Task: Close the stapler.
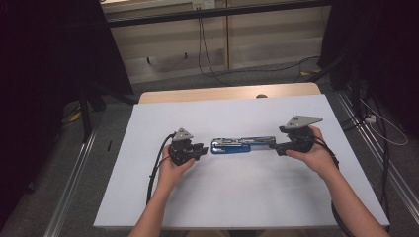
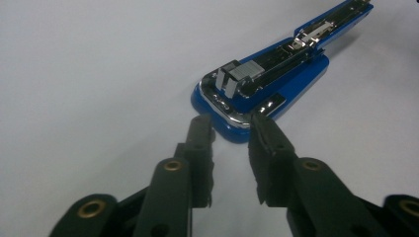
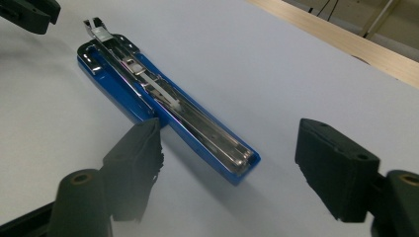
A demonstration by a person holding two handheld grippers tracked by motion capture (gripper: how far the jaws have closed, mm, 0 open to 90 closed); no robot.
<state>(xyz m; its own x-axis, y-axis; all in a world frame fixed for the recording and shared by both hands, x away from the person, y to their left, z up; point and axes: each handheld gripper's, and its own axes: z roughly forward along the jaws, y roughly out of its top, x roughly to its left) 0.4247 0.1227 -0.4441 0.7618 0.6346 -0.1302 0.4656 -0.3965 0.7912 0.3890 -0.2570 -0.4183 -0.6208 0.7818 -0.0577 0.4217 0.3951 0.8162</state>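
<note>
A: Start with the big things. What's on the white table (image 1: pixel 247 202)?

B: One blue stapler (image 1: pixel 242 145), lying flat mid-table, long axis left to right, swung fully open so the metal staple channel faces up. A hand sits at each end of it.

A: And the tools?

B: The left gripper (image 2: pixel 231 129) has its jaws drawn narrow, tips right at the stapler's (image 2: pixel 269 81) rounded left end. I can't tell whether the pads actually press on it. The right gripper (image 3: pixel 227 148) stands wide, its jaws either side of the slim right end of the stapler (image 3: pixel 163 108), pads clear of it.

A: How would it handle?

B: Stiff, I'd judge: plastic shell, steel rail, moderate weight for its size. The chrome is likely slippery, and the hinge could let the halves flop. Best to take the blue plastic sides rather than the polished channel, and steady both ends.

A: Any writing or brand?

B: None I can read; the metal plate near the left end is too small and blurred.
</note>
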